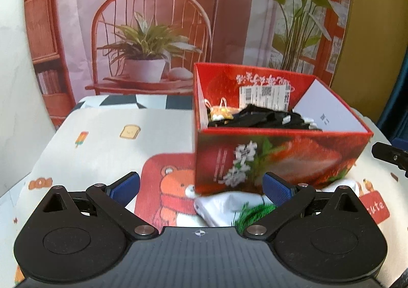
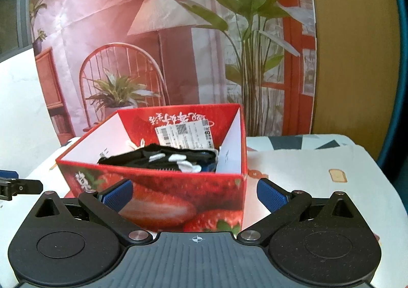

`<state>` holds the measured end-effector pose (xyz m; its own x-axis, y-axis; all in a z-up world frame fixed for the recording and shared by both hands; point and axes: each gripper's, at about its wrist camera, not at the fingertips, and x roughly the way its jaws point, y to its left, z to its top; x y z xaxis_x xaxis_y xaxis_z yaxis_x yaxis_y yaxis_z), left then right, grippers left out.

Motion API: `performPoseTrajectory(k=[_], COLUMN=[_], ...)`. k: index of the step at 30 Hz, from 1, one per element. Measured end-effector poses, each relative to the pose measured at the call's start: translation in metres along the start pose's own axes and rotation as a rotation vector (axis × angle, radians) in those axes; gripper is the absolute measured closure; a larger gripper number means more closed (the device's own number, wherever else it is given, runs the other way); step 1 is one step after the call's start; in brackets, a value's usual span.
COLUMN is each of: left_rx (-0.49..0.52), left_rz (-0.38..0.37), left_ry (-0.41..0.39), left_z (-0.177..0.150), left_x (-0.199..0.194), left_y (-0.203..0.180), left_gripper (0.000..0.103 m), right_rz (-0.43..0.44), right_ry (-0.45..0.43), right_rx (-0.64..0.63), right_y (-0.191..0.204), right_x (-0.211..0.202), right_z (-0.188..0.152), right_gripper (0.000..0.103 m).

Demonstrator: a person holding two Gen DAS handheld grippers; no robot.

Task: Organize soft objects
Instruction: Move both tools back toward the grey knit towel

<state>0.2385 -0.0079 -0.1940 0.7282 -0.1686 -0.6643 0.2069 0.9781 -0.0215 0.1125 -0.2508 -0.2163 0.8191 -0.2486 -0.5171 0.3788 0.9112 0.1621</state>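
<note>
Left tool (image 1: pixel 201 187): gaping wide, gripping nothing, hovering low over the desk (image 1: pixel 102 150) in front of the red box (image 1: pixel 280 158); blue pads (image 1: pixel 126 186) standing well apart.

Right tool (image 2: pixel 195 192): likewise spread open, holding nothing, fingers straddling the near right corner of the red box (image 2: pixel 163 198) without visibly touching it.

Red box: sitting upright on the desk, top open, strawberry print facing both cameras. Open room lying to the left of the box in the left wrist view and to its right in the right wrist view.

Black cloth (image 1: pixel 262 115) (image 2: pixel 165 156): lying inside the box, piled up to about rim height, white patches showing on it. Small yellow toy (image 1: pixel 220 112): sitting inside at the far left corner.

White cloth (image 1: pixel 224 207): lying on the desk just in front of the box, with a green patch, near edge hidden behind the left tool body.

Bear mat (image 1: pixel 168 186): lying flat under the box's left front corner, partly covered.

Backdrop (image 1: pixel 153 20): hanging behind the desk, printed with chair, lamp and plants.

Shipping label (image 2: pixel 183 135): sticking to the inner back wall; print too small for reading. Box floor hidden by contents.
</note>
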Motion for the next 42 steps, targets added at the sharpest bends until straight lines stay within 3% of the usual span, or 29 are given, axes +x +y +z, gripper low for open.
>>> performPoseTrajectory(k=[19,34,42], left_rx=[-0.037,-0.039,-0.015], left_rz=[-0.029,-0.039,-0.022], left_ry=[0.136,0.211,0.193], left_z=[-0.073,-0.095,-0.1], left_x=[0.019,0.042,0.044], left_y=[0.007,0.005,0.001], left_gripper=[0.0,0.0,0.0], right_rz=[-0.029,-0.026,-0.018], right_ry=[0.126,0.225,0.234], right_rx=[-0.013,-0.035,-0.055], right_y=[-0.003,0.005,0.006], right_x=[0.002,0.02,0.027], right_z=[-0.074,-0.102,-0.114], right_gripper=[0.0,0.0,0.0])
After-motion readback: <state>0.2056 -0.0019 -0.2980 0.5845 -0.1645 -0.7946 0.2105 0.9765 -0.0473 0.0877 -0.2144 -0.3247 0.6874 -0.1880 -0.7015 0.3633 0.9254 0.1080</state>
